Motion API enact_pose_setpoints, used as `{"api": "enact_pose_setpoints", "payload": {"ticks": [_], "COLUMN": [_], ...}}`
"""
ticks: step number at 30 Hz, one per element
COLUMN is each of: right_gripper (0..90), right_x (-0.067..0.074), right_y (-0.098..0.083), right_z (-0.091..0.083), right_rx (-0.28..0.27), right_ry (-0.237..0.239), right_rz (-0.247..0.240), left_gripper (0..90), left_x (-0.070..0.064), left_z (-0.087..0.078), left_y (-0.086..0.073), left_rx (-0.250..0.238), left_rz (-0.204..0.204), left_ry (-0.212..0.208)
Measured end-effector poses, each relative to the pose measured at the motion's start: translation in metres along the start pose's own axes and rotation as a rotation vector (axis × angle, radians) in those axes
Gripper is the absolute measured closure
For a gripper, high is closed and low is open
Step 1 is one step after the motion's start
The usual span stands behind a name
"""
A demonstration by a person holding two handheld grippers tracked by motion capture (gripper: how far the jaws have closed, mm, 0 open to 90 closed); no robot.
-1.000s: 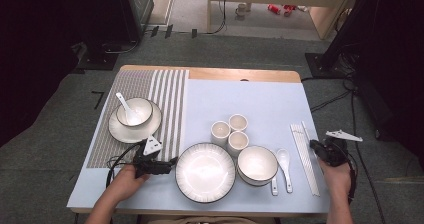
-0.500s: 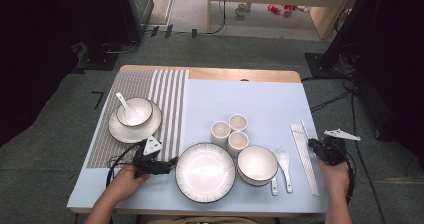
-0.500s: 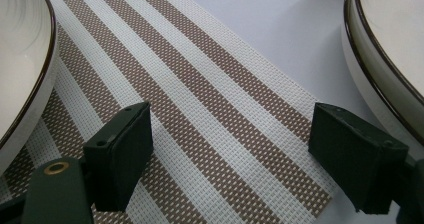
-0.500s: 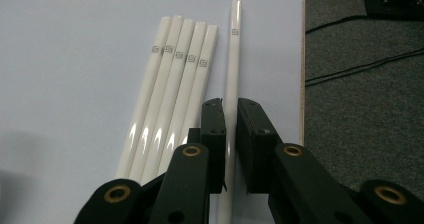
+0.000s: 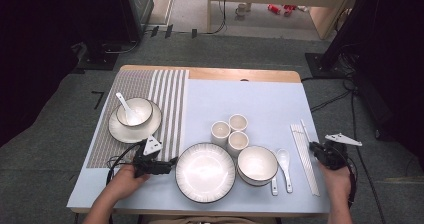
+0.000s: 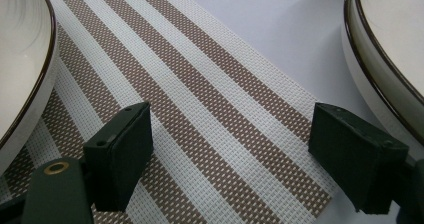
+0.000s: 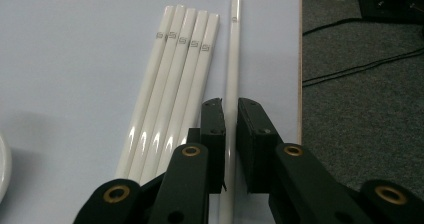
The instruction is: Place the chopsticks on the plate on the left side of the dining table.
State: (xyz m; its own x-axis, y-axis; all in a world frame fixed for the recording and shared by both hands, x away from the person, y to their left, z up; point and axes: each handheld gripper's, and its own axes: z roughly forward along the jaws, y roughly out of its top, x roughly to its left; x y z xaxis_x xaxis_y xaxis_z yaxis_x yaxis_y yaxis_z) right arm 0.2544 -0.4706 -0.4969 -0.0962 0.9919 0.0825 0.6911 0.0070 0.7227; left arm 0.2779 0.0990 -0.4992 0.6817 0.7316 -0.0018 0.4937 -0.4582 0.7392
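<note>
Chopstick (image 7: 233,59) pinched in my right gripper (image 7: 230,115): jaws nearly together, pads on either side of the single white stick that lies apart from the bundle of five (image 7: 172,79). I took the loose one because it sits clear of the others, so the pads can close on it without dragging a neighbour. It lies flat on the pale blue mat (image 5: 270,104), parallel to the bundle and just beside it, near the table's right edge.

My left gripper (image 5: 159,166) is idle, jaws wide, nothing between them. In the left gripper view it looks over the striped placemat (image 6: 200,94), with the rim of the small plate (image 6: 25,74) on one side and the large plate (image 6: 385,59) on the other. I judge it is parked there to stay out of the way.

Room: the stick is close to the table edge, with floor right beyond, so any slide outward risks a drop. Lifting straight up looks safest. Inboard, the two spoons (image 5: 284,164) and the bowl (image 5: 257,165) lie near the bundle; the open stretch of mat is farther up, behind the three cups (image 5: 231,130).
</note>
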Motion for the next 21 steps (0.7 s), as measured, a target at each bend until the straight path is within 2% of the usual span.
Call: {"api": "enact_pose_setpoints", "payload": {"ticks": [3,9,13,21], "right_gripper": [83.2,85.0,85.1,85.1], "right_x": [0.0003,-0.0011,-0.0010,-0.0025], "right_y": [-0.0009,0.0024,0.0044,0.0080], "right_z": [0.0005,0.0002,-0.0002,-0.0061], "right_rx": [-0.008,0.014,0.027,0.008], "right_ry": [-0.006,-0.001,-0.010,-0.014], "right_rz": [0.006,0.029,0.022,0.029], "left_gripper": [18.0,17.9,17.9,17.9], "left_x": [-0.0001,-0.0001,0.0000,-0.0001], "left_z": [0.0001,0.0001,0.0000,0.0001], "left_y": [0.0000,0.0000,0.0000,0.0000], "left_rx": [-0.001,-0.001,0.000,-0.001], "left_rz": [-0.002,-0.002,-0.001,-0.002], "left_ry": [0.000,0.000,0.000,0.000]}}
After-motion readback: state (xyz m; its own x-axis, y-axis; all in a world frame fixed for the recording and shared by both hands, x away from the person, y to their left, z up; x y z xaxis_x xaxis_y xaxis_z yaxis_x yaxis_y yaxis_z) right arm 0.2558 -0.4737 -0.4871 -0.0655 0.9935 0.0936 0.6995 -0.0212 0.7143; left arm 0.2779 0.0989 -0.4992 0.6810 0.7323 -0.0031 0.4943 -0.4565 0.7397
